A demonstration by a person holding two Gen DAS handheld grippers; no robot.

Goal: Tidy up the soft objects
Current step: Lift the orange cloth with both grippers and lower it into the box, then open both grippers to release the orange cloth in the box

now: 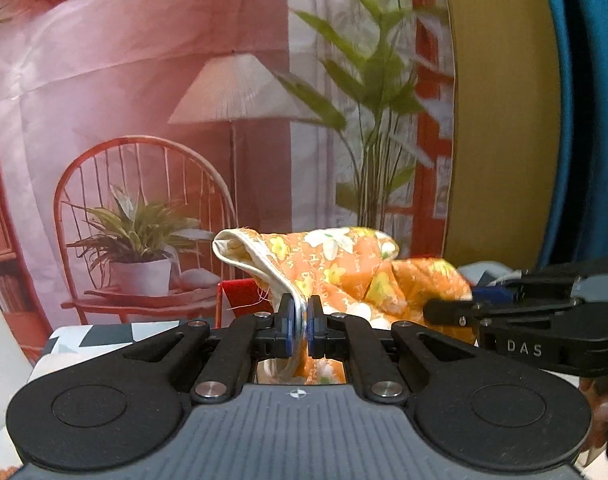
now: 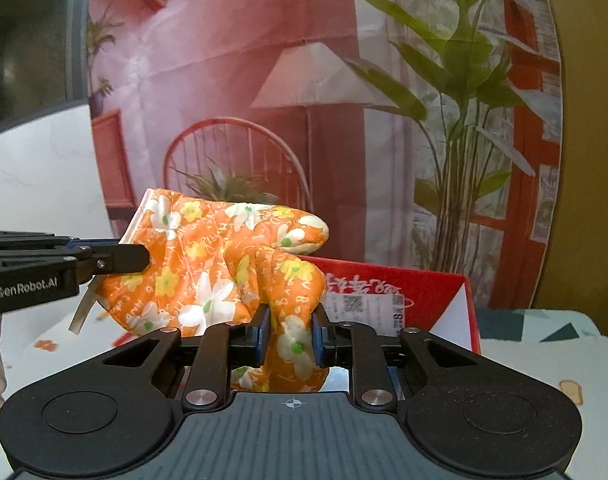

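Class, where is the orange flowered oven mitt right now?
The orange flowered oven mitt hangs between both tongs, left and right, before the red box.

A printed backdrop (image 1: 152, 80) stands behind the table (image 2: 544, 332); it depicts a chair, a lamp and potted plants. A red box (image 2: 436, 280) with a white label sits on the table, which carries a geometric-patterned cover. A blue cloth (image 1: 584, 80) hangs at the right.

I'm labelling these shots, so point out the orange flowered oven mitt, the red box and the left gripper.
orange flowered oven mitt (image 2: 208, 264), right wrist view, quilted palm.
red box (image 2: 436, 284), right wrist view, red front wall.
left gripper (image 1: 303, 320), left wrist view, between the fingertips pinching the mitt's cuff.
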